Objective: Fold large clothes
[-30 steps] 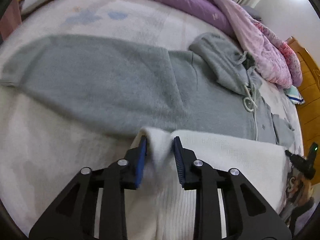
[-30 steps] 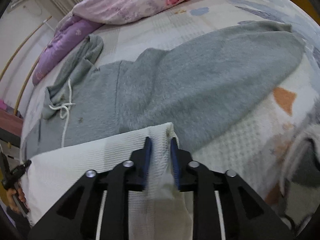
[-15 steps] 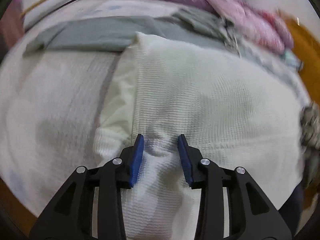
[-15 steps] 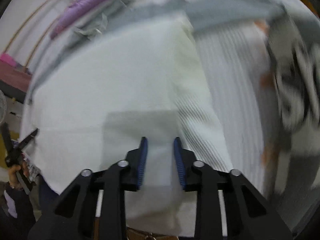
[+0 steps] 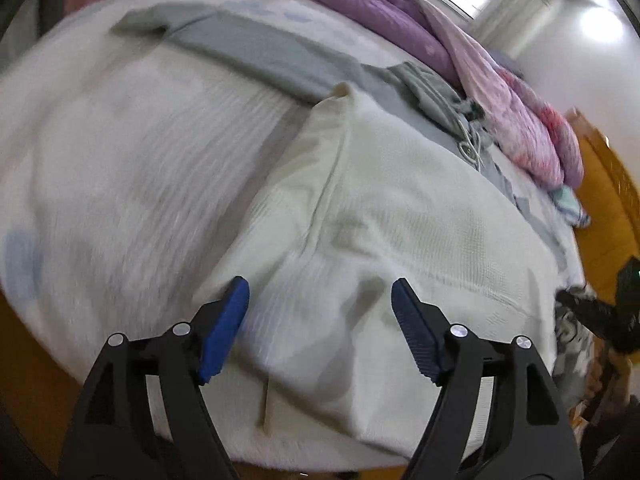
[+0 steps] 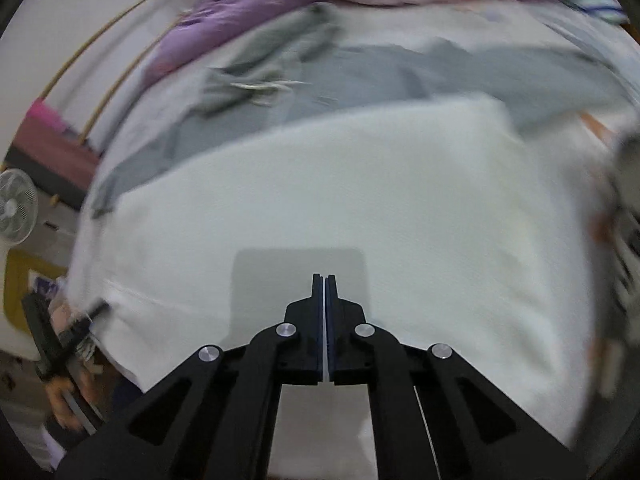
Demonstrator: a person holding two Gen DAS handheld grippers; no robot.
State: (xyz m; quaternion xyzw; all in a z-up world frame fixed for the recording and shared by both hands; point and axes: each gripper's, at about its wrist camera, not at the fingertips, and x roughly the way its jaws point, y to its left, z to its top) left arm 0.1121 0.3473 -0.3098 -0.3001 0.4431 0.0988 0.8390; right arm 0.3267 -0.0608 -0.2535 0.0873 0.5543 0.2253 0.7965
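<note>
One bed [image 5: 100,168], pale patterned cover, carrying everything. Landmark: the white knit garment [image 5: 400,216].

Counts:
- 1 white knit garment, lying folded on the near part of the bed, spread flat, one folded edge running away from the left camera. Also fills the middle of the right wrist view [image 6: 340,184].
- 1 grey hoodie [image 5: 260,52], spread flat on the bed just behind the white garment and partly under its far edge; its hood and white drawstring bunched behind the garment's far right side. In the right view [image 6: 380,68] it runs along the garment's far edge.
- 1 purple quilt [image 5: 360,4] and 1 pink floral quilt [image 5: 516,108], heaped behind the hoodie, well apart from the white garment.
- 1 white fan [image 6: 16,206], off the bed, left of the garment in the right view.

Grippers, 2:
- left gripper [image 5: 320,316]: jaws spread wide, over the near edge of the white garment, nothing pinched between the blue pads; contact with the fabric can't be told.
- right gripper [image 6: 324,284]: jaws clenched, only a thin slit between them, over the near part of the white garment. No fabric visible in the slit. Right view is motion-blurred.
</note>
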